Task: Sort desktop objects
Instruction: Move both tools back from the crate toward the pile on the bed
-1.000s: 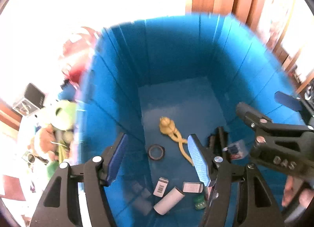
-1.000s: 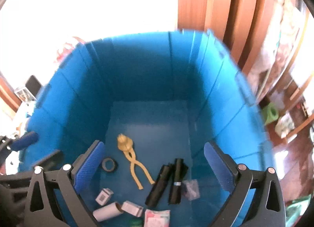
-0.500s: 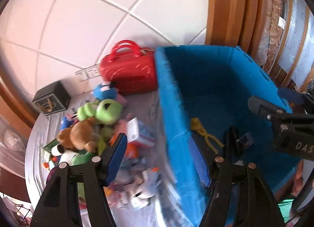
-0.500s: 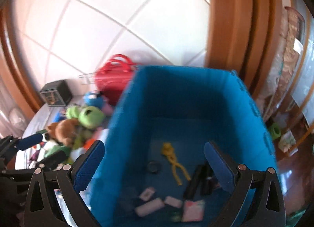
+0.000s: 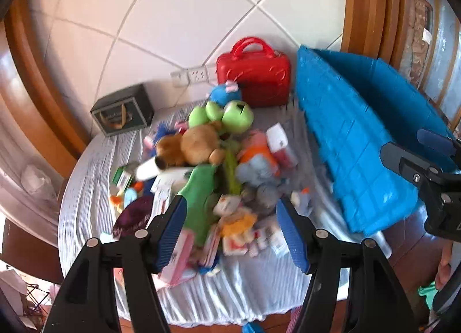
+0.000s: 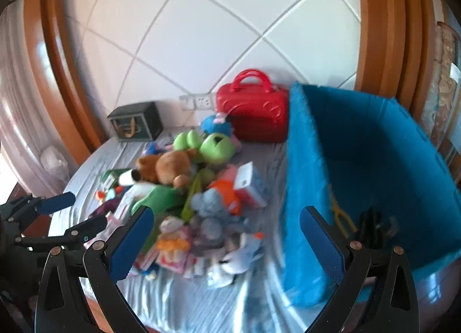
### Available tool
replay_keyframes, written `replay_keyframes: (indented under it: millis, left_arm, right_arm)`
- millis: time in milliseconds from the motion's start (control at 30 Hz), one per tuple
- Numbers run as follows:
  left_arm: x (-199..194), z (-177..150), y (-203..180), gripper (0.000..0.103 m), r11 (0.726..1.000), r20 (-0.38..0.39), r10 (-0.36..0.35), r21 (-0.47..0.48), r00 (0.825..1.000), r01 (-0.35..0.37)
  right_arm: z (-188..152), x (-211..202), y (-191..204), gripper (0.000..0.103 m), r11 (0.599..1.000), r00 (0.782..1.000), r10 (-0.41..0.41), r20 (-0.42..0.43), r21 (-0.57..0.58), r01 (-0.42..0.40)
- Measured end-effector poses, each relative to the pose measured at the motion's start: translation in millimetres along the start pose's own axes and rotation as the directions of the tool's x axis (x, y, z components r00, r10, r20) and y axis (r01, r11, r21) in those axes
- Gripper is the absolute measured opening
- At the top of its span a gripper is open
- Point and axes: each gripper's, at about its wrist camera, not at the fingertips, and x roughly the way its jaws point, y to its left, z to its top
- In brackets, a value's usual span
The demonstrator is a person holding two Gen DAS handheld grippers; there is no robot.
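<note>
Left wrist view: swung off the blue bin's [image 5: 354,142] inside and onto the heap of toys [image 5: 219,165] at centre frame, the bin now at right. Likely meaning: one drop finished, next pick about to be chosen. Left gripper [image 5: 232,225] at bottom centre, fingers apart, nothing between them. Right gripper [image 5: 426,160] at right edge, also empty. Countable: one brown bear [image 5: 190,145], one red case [image 5: 253,73], one dark box [image 5: 124,114]; small items too blurred to count.

Right wrist view: same swing, bin pushed to the right half. Right gripper fingers [image 6: 129,240] spread wide, empty. Inside the bin, one yellow tool [image 6: 340,214] and dark items, number unclear.
</note>
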Motion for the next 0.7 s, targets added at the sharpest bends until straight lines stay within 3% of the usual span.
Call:
replay_keyframes:
  millis: [267, 467, 600, 700]
  left_arm:
    - [23, -51, 39, 0.064, 0.998, -0.058, -0.045, -0.047, 0.997, 0.042]
    - [53, -85, 48, 0.064, 0.995, -0.037, -0.049, -0.085, 0.998, 0.046]
    - [87, -115, 42, 0.064, 0.996, -0.049, -0.048, -0.078, 0.998, 0.045]
    - [115, -142, 37, 0.064, 0.995, -0.086, -0.066, -0.081, 0.994, 0.059]
  right_arm:
    - [-44, 22, 39, 0.103, 1.000, 0.998, -0.001, -0.070, 0.018, 0.002]
    - [-81, 48, 45, 0.103, 0.999, 0.993, -0.032, -0.110, 0.007, 0.033]
    - [-119, 96, 44, 0.103, 0.997, 0.973, -0.072, -0.218, -0.052, 0.062]
    - [-147, 122, 40, 0.103, 0.998, 0.958, -0.053, -0.283, -0.041, 0.043]
